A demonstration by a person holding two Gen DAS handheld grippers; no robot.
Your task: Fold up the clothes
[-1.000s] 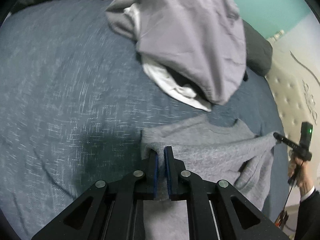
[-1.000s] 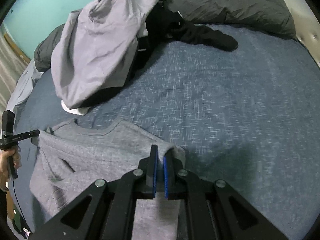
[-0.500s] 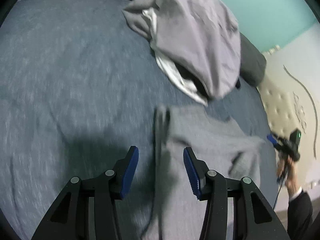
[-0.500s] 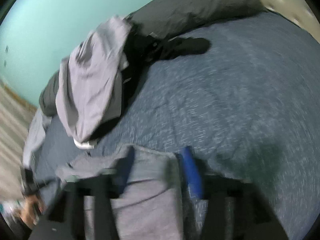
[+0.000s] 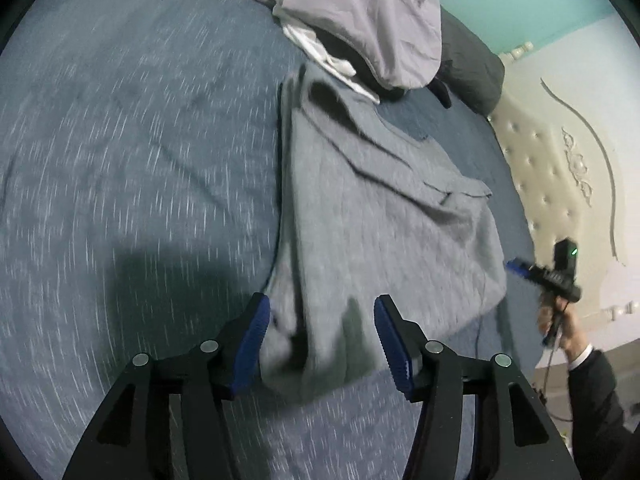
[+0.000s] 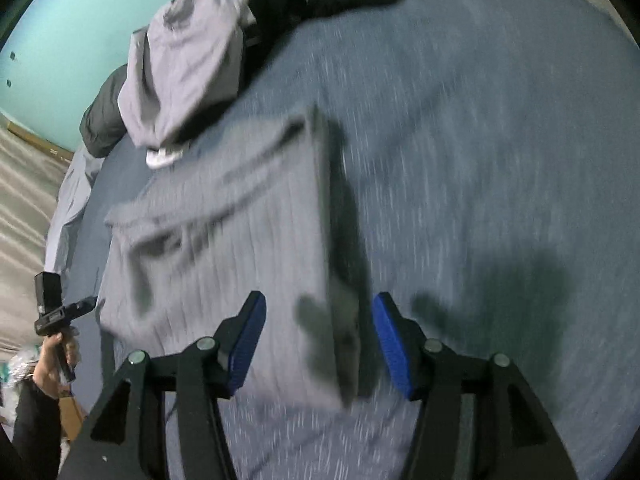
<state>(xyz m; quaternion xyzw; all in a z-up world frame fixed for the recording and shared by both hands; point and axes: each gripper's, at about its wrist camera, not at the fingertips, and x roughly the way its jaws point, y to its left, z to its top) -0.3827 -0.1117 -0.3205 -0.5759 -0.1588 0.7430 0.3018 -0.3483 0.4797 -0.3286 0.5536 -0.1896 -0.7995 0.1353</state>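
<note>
A grey sweater (image 5: 384,216) lies folded lengthwise on the blue bedspread (image 5: 120,160). My left gripper (image 5: 322,336) hovers open over its near left corner, blue pads apart, holding nothing. In the right wrist view the same grey sweater (image 6: 240,248) stretches away from me, and my right gripper (image 6: 318,340) is open above its near right edge, empty. The right gripper (image 5: 520,270) also shows at the sweater's far side in the left wrist view, held by a hand. The left gripper (image 6: 82,306) shows at the left in the right wrist view.
A heap of lilac, white and black clothes (image 5: 360,12) sits beyond the sweater, seen also as the clothes heap (image 6: 192,52). Dark grey pillows (image 5: 472,68) line the bed's far side. A cream tufted headboard (image 5: 560,184) stands at the right. Bare bedspread (image 6: 480,140) spreads to the right.
Both grippers were shut on the sweater's edge a second ago; they have opened, let it drop onto the bed and pulled back upward. The sweater now lies flat and folded.
</note>
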